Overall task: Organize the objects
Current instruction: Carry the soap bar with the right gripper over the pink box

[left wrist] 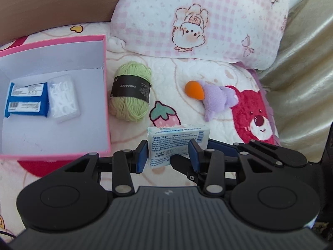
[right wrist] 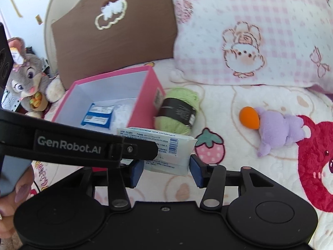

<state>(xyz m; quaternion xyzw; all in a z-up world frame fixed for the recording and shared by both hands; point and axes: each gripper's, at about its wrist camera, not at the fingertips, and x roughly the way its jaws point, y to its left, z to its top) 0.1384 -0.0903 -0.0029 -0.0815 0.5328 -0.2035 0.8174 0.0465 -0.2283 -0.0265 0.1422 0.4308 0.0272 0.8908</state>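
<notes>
The pale blue-and-white plastic pack of wipes [left wrist: 177,139] sat above the quilted cartoon-print bedspread [left wrist: 208,73], clamped between the blue pads of the left gripper [left wrist: 169,154]. In the right wrist view the same pack [right wrist: 166,145] lay between the right gripper [right wrist: 166,167] fingers, which stood slightly parted from it.

Only the right view showed a grey plush rabbit [right wrist: 27,77] and the brown cushion's white embroidery [right wrist: 111,15].

The pink cardboard box [left wrist: 83,39], white inside, held a blue packet [left wrist: 26,100] touching a clear plastic pack [left wrist: 63,98]. Just beside the box lay a green yarn ball [left wrist: 131,91]; further off, a purple plush toy with an orange beak [left wrist: 216,98].
</notes>
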